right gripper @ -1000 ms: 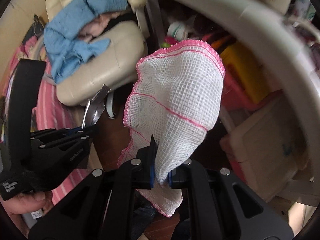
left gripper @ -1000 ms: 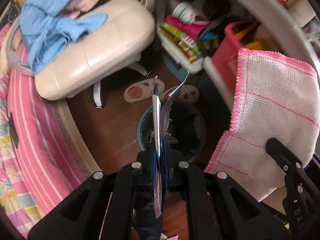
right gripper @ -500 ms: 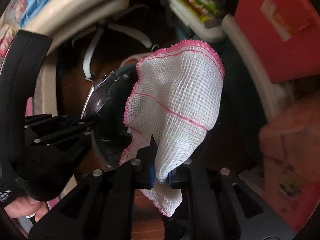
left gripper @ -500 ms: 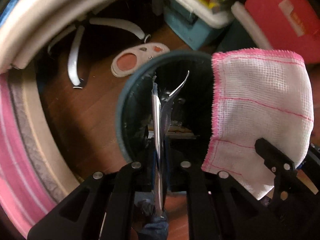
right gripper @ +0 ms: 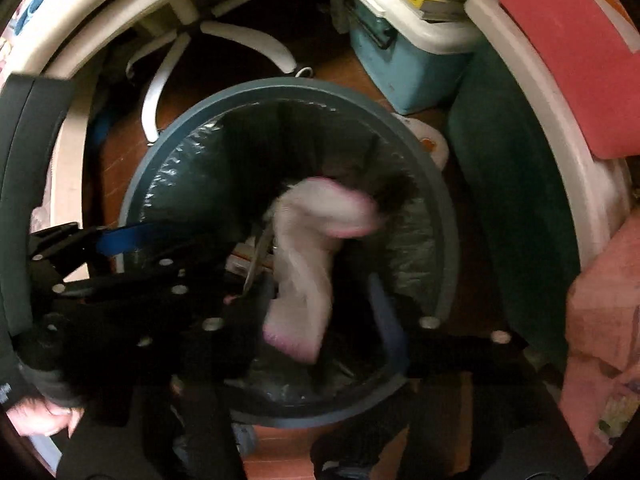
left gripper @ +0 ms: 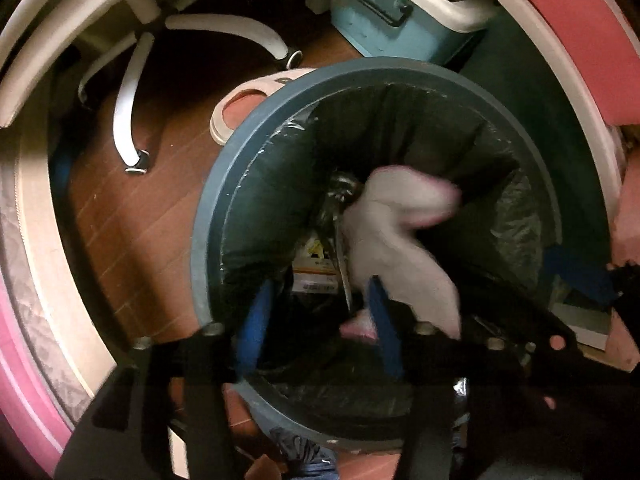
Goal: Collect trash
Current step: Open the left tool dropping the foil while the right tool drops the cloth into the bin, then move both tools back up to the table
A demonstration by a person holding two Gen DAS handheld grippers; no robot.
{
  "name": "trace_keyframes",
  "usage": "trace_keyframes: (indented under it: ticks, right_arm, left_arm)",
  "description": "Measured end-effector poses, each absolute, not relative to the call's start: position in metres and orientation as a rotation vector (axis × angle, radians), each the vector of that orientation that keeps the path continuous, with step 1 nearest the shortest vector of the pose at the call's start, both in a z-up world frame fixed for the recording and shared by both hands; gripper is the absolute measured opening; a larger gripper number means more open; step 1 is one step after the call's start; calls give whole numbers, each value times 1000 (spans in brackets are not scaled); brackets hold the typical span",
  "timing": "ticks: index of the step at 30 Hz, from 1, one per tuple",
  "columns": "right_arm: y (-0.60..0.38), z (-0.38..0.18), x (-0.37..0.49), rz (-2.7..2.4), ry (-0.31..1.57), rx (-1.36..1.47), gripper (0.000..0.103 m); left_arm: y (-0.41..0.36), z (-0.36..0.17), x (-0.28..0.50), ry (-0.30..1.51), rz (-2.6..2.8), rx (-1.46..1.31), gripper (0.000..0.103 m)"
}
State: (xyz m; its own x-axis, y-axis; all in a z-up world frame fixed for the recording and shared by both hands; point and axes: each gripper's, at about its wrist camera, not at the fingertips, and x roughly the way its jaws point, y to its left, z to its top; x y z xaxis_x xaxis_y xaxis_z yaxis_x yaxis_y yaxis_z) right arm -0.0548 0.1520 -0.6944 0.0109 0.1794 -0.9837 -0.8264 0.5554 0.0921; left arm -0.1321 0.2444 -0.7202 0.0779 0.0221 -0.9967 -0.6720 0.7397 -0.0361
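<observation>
Both tongs point straight down over the bin (left gripper: 208, 216). Left tongs (left gripper: 320, 312) stand with jaws parted, having just been opening, their blue pads (left gripper: 256, 320) spread over the bin's mouth with nothing pressed between them. Right tongs (right gripper: 332, 320) have also just been opening; their jaws stand apart, and the cloth (right gripper: 304, 248) hangs blurred in the gap, loose from the pads. In the left view the same cloth (left gripper: 392, 240), white with a pink hem, sits within the bin's rim, with a thin silvery wrapper (left gripper: 344, 264) just beside it, also free of the pads. Boxes and paper lie at the bottom of the black liner (left gripper: 272, 208). The two tools crowd each other: the right tongs cross the lower right of the left view, touching or near the rim there, and the left tongs reach in from the left in the right view, a hand (right gripper: 40, 412) gripping the handle. Room around the bin is tight. A slipper (left gripper: 240, 108) butts against the far rim, a chair base (left gripper: 132, 92) spreads on the floor (left gripper: 132, 232) to the far left, a blue box (left gripper: 384, 28) stands just beyond, and a dark green wall (right gripper: 516, 200) rises close on the right.
</observation>
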Motion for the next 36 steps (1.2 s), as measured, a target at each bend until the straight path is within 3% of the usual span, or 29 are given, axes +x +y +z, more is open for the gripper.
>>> trace_keyframes:
  ticks: [4, 7, 16, 36]
  right_arm:
    - [143, -682, -48, 850, 1330, -603, 80]
    - [136, -666, -46, 843, 1325, -593, 86]
    - [110, -578, -46, 807, 1317, -525, 90]
    - [37, -298, -23, 681, 1194, -323, 91]
  left_arm:
    - [247, -712, -133, 1394, 554, -591, 75]
    - [245, -697, -133, 1388, 542, -588, 83]
    - [235, -616, -125, 1377, 515, -572, 88]
    - [190, -324, -89, 1274, 442, -426, 89]
